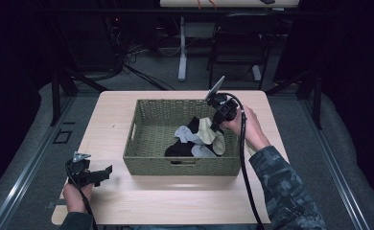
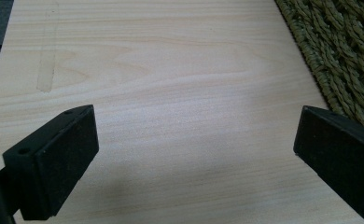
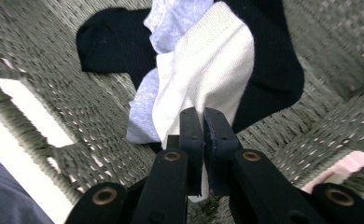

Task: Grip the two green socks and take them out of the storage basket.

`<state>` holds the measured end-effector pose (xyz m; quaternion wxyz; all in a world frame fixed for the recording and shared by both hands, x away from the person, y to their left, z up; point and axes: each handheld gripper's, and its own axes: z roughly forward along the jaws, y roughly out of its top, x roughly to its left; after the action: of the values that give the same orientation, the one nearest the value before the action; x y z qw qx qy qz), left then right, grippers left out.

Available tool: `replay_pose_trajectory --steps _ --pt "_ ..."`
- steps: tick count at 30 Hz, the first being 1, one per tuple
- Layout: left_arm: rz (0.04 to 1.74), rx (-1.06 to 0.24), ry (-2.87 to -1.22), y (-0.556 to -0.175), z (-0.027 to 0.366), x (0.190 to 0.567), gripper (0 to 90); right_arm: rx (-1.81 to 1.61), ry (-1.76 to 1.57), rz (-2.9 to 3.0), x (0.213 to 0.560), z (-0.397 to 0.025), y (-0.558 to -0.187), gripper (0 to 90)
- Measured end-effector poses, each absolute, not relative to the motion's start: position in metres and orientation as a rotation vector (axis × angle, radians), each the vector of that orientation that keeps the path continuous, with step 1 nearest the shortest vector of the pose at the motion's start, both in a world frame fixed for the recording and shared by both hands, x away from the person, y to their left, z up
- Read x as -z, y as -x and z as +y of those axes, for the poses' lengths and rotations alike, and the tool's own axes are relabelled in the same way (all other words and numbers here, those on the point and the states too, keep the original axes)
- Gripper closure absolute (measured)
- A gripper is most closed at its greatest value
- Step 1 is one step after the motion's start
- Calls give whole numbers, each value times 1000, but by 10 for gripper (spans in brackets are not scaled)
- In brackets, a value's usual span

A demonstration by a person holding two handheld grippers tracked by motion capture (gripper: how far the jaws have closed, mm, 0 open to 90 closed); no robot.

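A woven olive basket stands mid-table and holds a heap of socks. My right gripper reaches into its right side, shut on a cream sock, which hangs partly lifted from the jaws. Under it lie a pale grey sock and black socks. In the high view the cream sock rests among the grey sock and black sock. My left gripper hovers low over the table at the front left, open with nothing between its fingers, the basket wall to its right.
The light wooden table has bare room in front of and left of the basket. A folding chair and a table leg stand on the floor beyond the far edge.
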<state>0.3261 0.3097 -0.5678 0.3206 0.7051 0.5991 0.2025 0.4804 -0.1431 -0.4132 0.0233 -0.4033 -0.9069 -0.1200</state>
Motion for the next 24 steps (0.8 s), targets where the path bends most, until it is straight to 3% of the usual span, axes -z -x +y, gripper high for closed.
replay_pose_trajectory --steps 24 --pt "1574 -524 -1862 -327 308 569 0 508 1257 -2928 331 -148 -482 869"
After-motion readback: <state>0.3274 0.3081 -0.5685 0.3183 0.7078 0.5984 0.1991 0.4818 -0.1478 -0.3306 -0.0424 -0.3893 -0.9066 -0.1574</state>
